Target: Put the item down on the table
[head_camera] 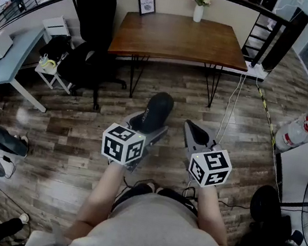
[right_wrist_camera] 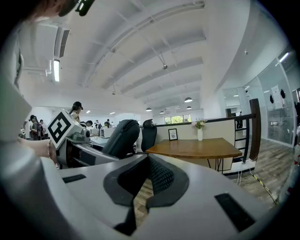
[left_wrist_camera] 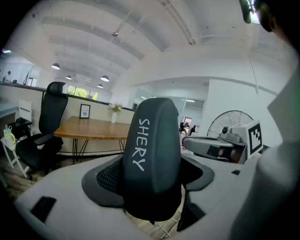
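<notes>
The left gripper (head_camera: 145, 131) is clamped on a dark oblong case (head_camera: 156, 111), its jaws spread wide around the case's lower end with the pads against both flanks. The case's long axis runs along the jaws and out past their tips, rising forward and away from the person, so most of its length sticks out beyond the grip. The wooden table (head_camera: 179, 39) lies straight ahead of this gripper and well apart from it, with bare plank floor between. Since the case points at the table, the coming move looks like a plain carry forward and then a lowering onto the top. To the right, and level with the left one, the right gripper (head_camera: 195, 133) has its jaws drawn together on nothing. It is about as near the table but has no hold on the case, so the set-down falls to the left. The head view alone shows the gap of floor to be crossed. The left gripper view alone shows the white lettering down the case and how it sits between the pads. The right gripper view shows its own bare jaws, and the case to its left.
</notes>
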{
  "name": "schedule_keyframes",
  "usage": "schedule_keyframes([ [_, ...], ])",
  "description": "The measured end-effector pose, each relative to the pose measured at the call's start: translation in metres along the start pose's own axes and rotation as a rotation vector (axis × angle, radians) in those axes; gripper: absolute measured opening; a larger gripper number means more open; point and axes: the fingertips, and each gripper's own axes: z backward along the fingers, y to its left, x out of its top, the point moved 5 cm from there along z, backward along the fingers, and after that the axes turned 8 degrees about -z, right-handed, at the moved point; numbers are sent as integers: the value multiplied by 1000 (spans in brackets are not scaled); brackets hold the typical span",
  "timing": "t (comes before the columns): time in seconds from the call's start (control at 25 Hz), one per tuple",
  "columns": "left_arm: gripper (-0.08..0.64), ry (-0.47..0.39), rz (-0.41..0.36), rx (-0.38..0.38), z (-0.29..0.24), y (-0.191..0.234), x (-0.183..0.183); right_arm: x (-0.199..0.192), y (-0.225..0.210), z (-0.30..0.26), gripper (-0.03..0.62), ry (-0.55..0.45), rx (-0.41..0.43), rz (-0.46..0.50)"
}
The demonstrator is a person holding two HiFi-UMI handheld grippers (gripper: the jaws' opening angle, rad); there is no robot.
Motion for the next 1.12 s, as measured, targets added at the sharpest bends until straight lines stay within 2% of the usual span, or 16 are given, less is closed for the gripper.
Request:
schedule_keyframes([
  [0.48, 359, 4, 58, -9, -3, 7, -9, -7, 5, -7, 9, 46, 38, 27],
  [0.76, 359, -11, 75, -17, -2, 17, -11, -3, 13, -17, 11, 13, 80, 3],
  [1.12, 359, -4, 72, -52, 2, 29, -25, -21, 21, -30, 11, 17, 58, -21],
])
